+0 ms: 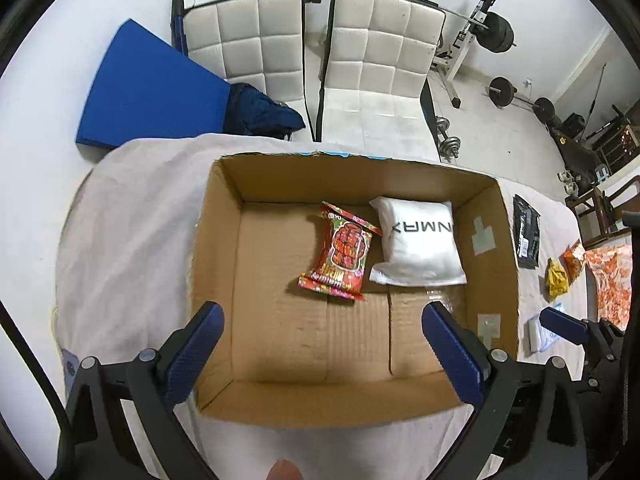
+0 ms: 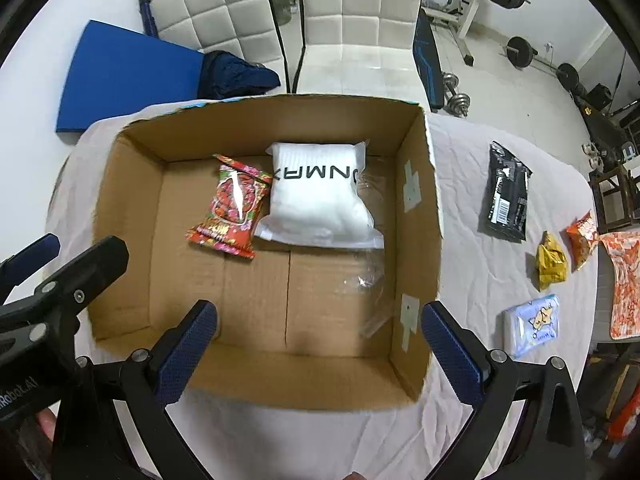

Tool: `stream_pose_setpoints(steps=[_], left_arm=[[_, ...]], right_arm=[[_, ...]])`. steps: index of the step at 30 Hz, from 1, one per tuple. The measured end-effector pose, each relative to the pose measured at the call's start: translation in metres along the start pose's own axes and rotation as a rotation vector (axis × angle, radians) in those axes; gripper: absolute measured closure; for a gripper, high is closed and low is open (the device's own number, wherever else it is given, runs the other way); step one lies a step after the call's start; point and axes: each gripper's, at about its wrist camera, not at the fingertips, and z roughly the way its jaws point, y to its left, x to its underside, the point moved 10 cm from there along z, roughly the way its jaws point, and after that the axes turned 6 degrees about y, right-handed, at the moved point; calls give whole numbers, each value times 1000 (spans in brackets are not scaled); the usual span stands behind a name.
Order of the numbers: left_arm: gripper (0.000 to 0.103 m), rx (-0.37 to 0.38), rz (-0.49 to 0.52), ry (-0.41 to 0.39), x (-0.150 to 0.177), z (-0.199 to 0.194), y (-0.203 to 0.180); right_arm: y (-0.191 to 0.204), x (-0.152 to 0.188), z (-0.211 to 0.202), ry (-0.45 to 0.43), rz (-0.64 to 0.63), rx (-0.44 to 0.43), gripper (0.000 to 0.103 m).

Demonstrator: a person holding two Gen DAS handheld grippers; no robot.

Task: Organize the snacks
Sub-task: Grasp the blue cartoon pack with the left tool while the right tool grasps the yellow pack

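Observation:
An open cardboard box (image 1: pixel 216 240) (image 2: pixel 132 184) stands on the cloth-covered table. Inside lie a red snack pack (image 1: pixel 340 256) (image 2: pixel 234 212) and a white packet (image 1: pixel 420 240) (image 2: pixel 316 192) side by side near the far wall. My left gripper (image 1: pixel 322 340) hangs open over the box's near part, empty. My right gripper (image 2: pixel 318 340) is open too, empty, above the box's near right part. Outside the box to the right lie a black packet (image 2: pixel 506 192), a yellow snack (image 2: pixel 552 262), an orange snack (image 2: pixel 582 242) and a light blue packet (image 2: pixel 534 322).
Two white padded chairs (image 1: pixel 376 64) stand behind the table, with a blue mat (image 1: pixel 148 88) and weights beyond. An orange patterned bag (image 2: pixel 624 280) lies at the table's right edge. Clear plastic film (image 2: pixel 368 280) sits in the box's right side.

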Motion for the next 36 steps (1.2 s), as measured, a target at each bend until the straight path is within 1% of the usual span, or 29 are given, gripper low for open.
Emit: stream_pose_setpoints(steps=[10,13,16,18,21,22,23,24,26,28,29,31,32,34,35,36], left_arm=[[1,-23,6,-38,22,-39,-17],[1,-36,16,-52,23,-53,-29],[1,-65,60,-73,23,-64,-52],[1,-72,116,-77,24,-65,-80],[1,-74,204,-67,27,-55,-127],[1,-70,231,-57,29,-48,-142],[1,-65,273,-40,33,-37,-166],[1,-56,303,-24,36,-28,-184],[1,-23,372,16,46,-4,-226],[1,7,462,79,59,28,-274],[1,17,492,97,64,38,-289],[1,16,574,138,74,65,-327],[1,28,621,164,80,81,-349],[1,12,693,187,87,104,-378],[1,2,750,208,92,120,-396],[1,-10,782,220,95,130,-407]], right_arm=[[-1,27,-36,-40,-16,-65,0],[-10,33,-45,-43,-11,-91,0],[-35,41,-53,-40,15,-118,0],[-61,47,-56,-40,49,-124,0],[-120,60,-54,-26,131,-118,0],[-146,67,-52,-20,168,-105,0],[-174,74,-48,-11,207,-90,0],[-194,80,-45,-4,234,-81,0],[-245,97,-36,17,309,-56,0],[-297,116,-24,46,378,-32,0],[-323,126,-17,58,408,-16,0],[-362,141,-7,83,443,6,0],[-379,147,0,93,457,9,0],[-412,161,15,120,476,17,0],[-423,165,22,132,481,14,0],[-434,170,31,145,484,5,0]])
